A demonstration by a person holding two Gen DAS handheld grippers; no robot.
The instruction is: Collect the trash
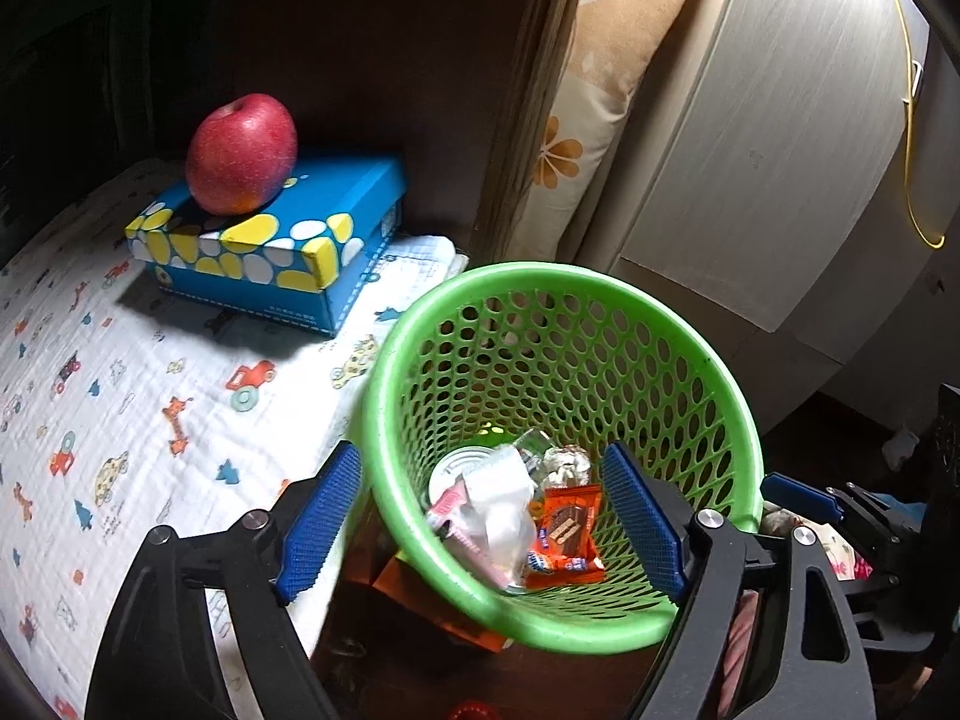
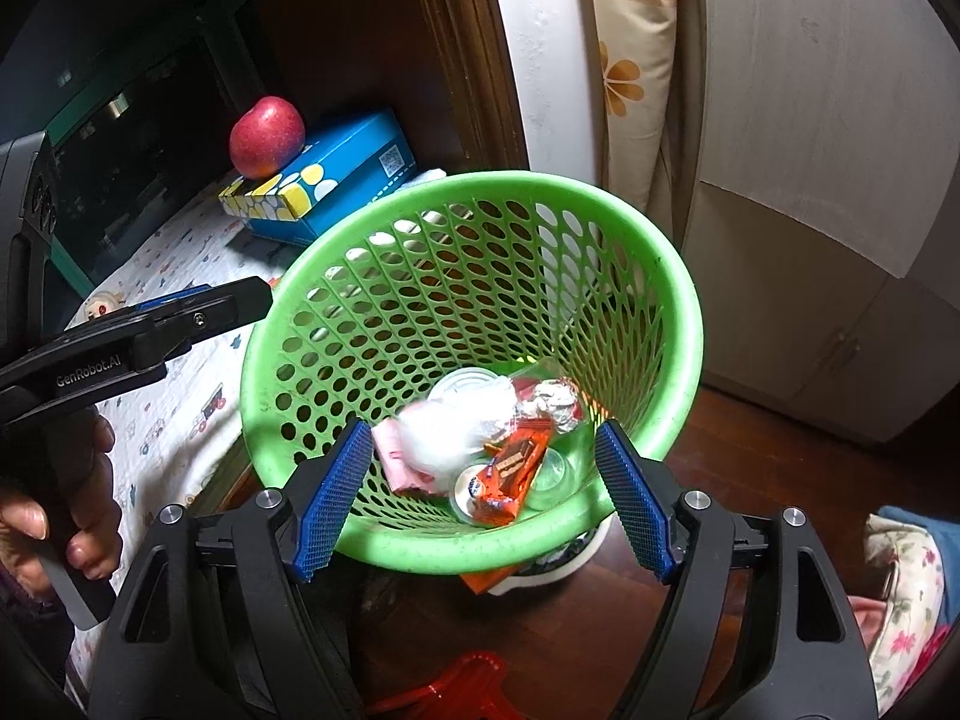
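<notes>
Progress: the green perforated waste basket (image 2: 678, 276) sits directly ahead of and below both grippers and already holds a load of refuse. Visible at its bottom are an orange snack wrapper (image 2: 510, 468), a crumpled white plastic bag (image 2: 450, 432), a pink wrapper (image 2: 399, 462), a ball of foil (image 2: 555, 399), a clear plastic cup (image 2: 552, 474) and a round white lid (image 2: 471, 384).

The right gripper (image 2: 480, 498) hangs over the near rim with its jaws spread wide and nothing between them. The left gripper (image 1: 480, 516) is likewise fully open and empty, straddling the basket's near-left rim.

Remaining: the printed cloth (image 1: 150, 372) to the left of the left gripper shows no loose litter. Beyond it rests a blue patterned box (image 1: 336, 222) with a red apple (image 1: 240, 153) on top; neither reads as trash. Collection appears largely complete, in my judgement.

Markings: "GenRobot.AI" is legible on the left gripper's body in the right wrist view. The box carries a QR code; wrapper print is unreadable.
</notes>
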